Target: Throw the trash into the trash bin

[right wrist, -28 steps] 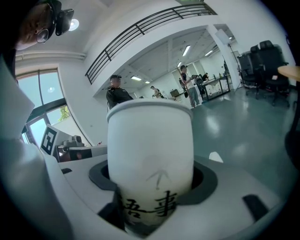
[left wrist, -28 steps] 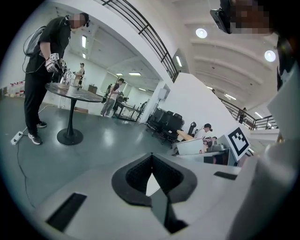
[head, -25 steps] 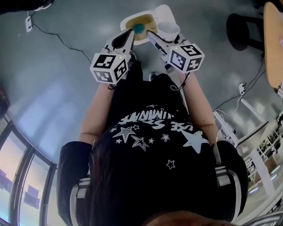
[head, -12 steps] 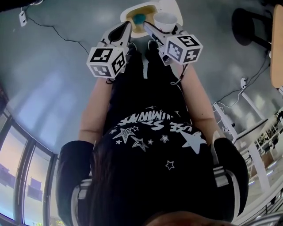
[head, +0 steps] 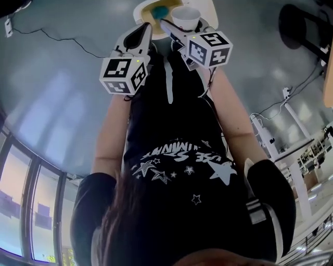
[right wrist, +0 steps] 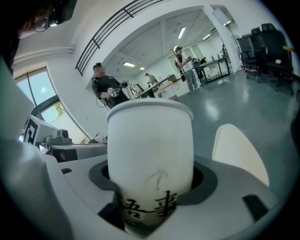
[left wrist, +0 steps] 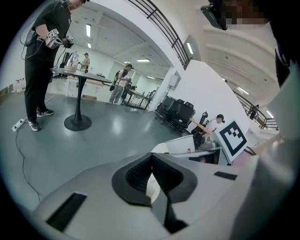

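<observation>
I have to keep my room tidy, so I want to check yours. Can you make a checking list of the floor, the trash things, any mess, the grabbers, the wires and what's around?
Surface: shiny grey floor.
Job's things: white paper cup, upright, by the open trash bin; a blue object lies inside the bin.
Clutter: nothing seen.
Grippers: right gripper shut on the paper cup; left gripper shut, nothing held.
Cables: black cable snaking across the floor; power strip with its lead on the right.
Surroundings: windows, white desk frame, people around a tall round table.
</observation>
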A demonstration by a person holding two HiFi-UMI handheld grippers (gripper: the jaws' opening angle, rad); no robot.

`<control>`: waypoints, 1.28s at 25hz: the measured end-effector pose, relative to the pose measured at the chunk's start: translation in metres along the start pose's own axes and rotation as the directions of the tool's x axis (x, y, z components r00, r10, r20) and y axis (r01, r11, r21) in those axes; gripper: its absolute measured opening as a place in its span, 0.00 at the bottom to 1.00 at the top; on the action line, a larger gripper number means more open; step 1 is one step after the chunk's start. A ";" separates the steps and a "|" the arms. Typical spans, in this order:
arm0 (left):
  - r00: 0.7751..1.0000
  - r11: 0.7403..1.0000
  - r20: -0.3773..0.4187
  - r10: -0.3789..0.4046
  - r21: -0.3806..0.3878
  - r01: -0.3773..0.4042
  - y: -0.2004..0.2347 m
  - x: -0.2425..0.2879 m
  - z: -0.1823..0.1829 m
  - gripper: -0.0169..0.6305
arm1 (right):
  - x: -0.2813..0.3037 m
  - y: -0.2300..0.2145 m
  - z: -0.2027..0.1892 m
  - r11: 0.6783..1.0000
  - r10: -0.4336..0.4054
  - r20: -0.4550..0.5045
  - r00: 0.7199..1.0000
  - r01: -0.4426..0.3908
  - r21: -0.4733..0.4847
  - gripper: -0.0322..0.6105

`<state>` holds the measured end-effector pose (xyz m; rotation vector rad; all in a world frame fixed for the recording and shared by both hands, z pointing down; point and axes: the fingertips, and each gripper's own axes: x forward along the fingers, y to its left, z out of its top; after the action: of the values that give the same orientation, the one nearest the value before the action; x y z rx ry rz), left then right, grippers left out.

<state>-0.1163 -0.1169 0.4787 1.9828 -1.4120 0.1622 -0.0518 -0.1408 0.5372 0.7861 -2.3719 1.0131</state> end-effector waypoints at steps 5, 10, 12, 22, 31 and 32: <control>1.000 1.000 -0.013 0.025 -0.014 -0.025 0.010 0.023 -0.013 0.04 | 0.019 -0.019 -0.014 1.000 0.006 -0.031 1.000 -0.006 0.015 0.55; 0.998 0.998 -0.035 0.047 -0.034 -0.048 0.028 0.042 -0.029 0.04 | 0.040 -0.033 -0.029 1.000 0.007 -0.071 0.997 -0.005 0.030 0.55; 0.998 0.998 -0.042 0.048 -0.034 -0.050 0.033 0.049 -0.035 0.04 | 0.046 -0.038 -0.033 1.000 0.006 -0.086 0.996 -0.004 0.026 0.55; 0.986 0.984 -0.106 0.130 -0.106 -0.141 0.070 0.090 -0.082 0.04 | 0.074 -0.070 -0.065 0.998 0.036 -0.165 0.986 -0.026 0.066 0.55; 0.961 0.955 -0.185 0.204 -0.180 -0.238 0.103 0.116 -0.138 0.04 | 0.103 -0.097 -0.107 0.999 0.012 -0.241 0.970 -0.003 0.039 0.55; 0.958 0.952 -0.196 0.209 -0.183 -0.245 0.105 0.118 -0.144 0.04 | 0.105 -0.101 -0.109 0.999 0.010 -0.244 0.970 -0.002 0.033 0.55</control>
<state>-0.1209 -0.1425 0.6908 1.5951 -1.4767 0.2758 -0.0459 -0.1504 0.7188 0.6265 -2.1536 1.0871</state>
